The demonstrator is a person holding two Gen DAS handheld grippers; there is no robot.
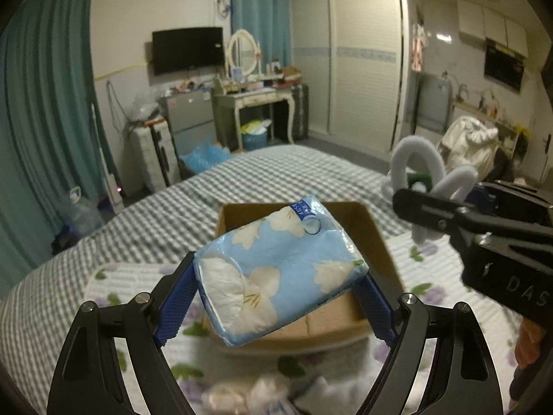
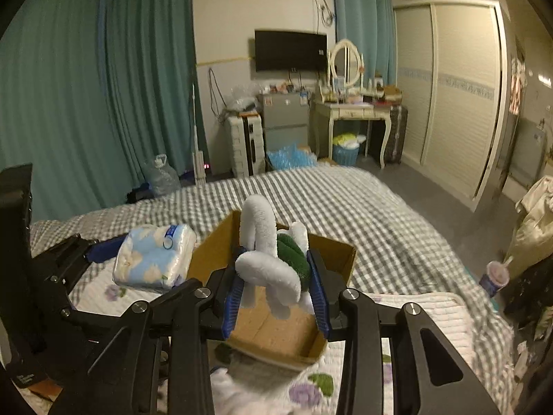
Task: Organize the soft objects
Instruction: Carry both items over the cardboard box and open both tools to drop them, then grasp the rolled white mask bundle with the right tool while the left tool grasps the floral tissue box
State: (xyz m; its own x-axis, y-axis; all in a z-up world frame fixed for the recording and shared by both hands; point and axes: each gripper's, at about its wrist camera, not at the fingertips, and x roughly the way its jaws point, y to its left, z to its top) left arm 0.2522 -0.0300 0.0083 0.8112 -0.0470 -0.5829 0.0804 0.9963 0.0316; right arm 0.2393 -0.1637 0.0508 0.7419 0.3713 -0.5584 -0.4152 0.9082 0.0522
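Spreading across the lower half of both views, the bed wears a grey-and-white checked cover, with a floral quilted pad laid over its near end. Beyond its foot, at twelve o'clock in the left wrist view, stand a white wardrobe, a dark television on the wall, a dressing table with an oval mirror, and teal curtains towards nine o'clock.

On the pad sits an open cardboard box, its floor bare. In the right wrist view it lies directly under the right gripper, whose blue pads are clenched on a white plush toy with looping limbs and a green patch; the toy hangs above the box opening, not touching its floor. The box's far wall rises just behind the toy.

The left gripper grasps a blue flowered tissue pack between its blue pads, tilted, held above the box's near rim. Seen from the left wrist, the pack hides most of the box interior, and the right gripper intrudes at three o'clock with the toy. From the right wrist, the pack sits at nine o'clock, just beside the box's left wall.

Blurred pale soft items lie on the pad at six o'clock, too indistinct to name.
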